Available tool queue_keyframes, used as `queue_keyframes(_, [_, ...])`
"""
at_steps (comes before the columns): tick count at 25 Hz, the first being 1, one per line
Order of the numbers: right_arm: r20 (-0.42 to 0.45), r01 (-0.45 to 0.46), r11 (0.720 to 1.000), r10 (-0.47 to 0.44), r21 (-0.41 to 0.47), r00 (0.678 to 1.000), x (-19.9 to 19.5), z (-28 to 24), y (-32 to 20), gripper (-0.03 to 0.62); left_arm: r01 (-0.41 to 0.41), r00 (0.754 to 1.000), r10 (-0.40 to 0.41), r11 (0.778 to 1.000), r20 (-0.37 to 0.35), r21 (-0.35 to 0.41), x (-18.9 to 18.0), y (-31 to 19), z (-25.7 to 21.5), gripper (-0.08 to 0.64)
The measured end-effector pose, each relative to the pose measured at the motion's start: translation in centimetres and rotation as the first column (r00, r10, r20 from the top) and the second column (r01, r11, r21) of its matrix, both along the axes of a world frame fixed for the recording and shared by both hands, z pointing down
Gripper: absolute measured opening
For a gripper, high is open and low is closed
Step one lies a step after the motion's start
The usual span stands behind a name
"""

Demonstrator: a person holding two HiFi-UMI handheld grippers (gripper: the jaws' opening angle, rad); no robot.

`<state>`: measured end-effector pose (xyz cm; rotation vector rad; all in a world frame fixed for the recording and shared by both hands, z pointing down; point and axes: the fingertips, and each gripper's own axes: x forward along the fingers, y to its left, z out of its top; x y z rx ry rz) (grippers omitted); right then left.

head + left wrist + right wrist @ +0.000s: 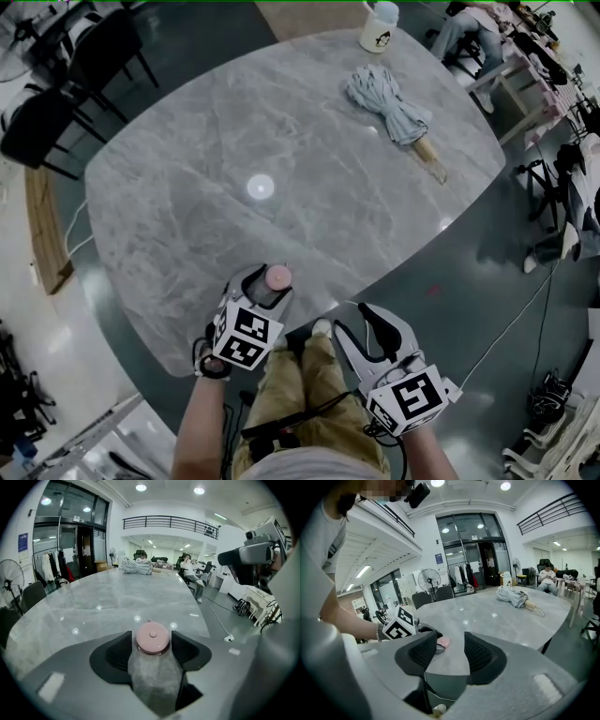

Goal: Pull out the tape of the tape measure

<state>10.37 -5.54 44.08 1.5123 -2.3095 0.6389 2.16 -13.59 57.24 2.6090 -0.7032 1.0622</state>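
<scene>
A small round pink tape measure (278, 277) sits just above the near edge of the grey marble table (281, 141). My left gripper (267, 283) is shut on it. In the left gripper view the pink disc (152, 638) with a centre button is pinched between the two dark jaw pads, above a pale grey part. No tape shows outside the case. My right gripper (361, 325) hangs open off the table edge, to the right of the left one, with nothing between its fingers. In the right gripper view (451, 654) the pink tape measure (443, 642) lies beyond the jaws, beside the left gripper's marker cube (400, 623).
A folded grey umbrella (394, 103) with a wooden handle lies at the table's far right. A white mug (380, 26) stands at the far edge. Dark chairs (56, 103) stand to the left. The person's legs (300, 384) are below the table edge. A cable (525, 319) runs on the floor at right.
</scene>
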Motion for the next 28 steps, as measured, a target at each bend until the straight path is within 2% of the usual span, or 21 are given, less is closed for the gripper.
queue_keyframes(4, [0.002,0.011,1.000,-0.011,0.000,1.000,0.1,0.1,-0.2,0.179,-0.022,1.000,0.021,1.000,0.008,0.014,0.3,0.1,-0.1,0.233])
queue_keyframes(11, [-0.002,0.044,0.999,-0.044,0.006,0.999,0.1,0.2,-0.6,0.179,-0.012,1.000,0.013,0.998,-0.021,0.054,0.6,-0.2,-1.4,0.233])
queue_keyframes(21, [-0.069,0.192,0.977,-0.186,0.097,0.980,-1.2,-1.8,-1.9,0.179,-0.065,0.997,0.069,0.992,-0.033,0.107,-0.3,0.2,-6.1,0.233])
queue_keyframes(24, [-0.128,0.280,0.952,-0.264,0.126,0.956,-1.9,-2.5,-2.2,0.179,-0.096,0.995,0.100,0.987,-0.025,0.126,-0.7,0.7,-7.7,0.233])
queue_keyframes(28, [-0.260,0.440,0.888,-0.398,0.133,0.880,-3.1,-3.1,-2.3,0.179,-0.128,0.991,0.132,0.979,-0.012,0.161,-1.3,1.2,-9.8,0.233])
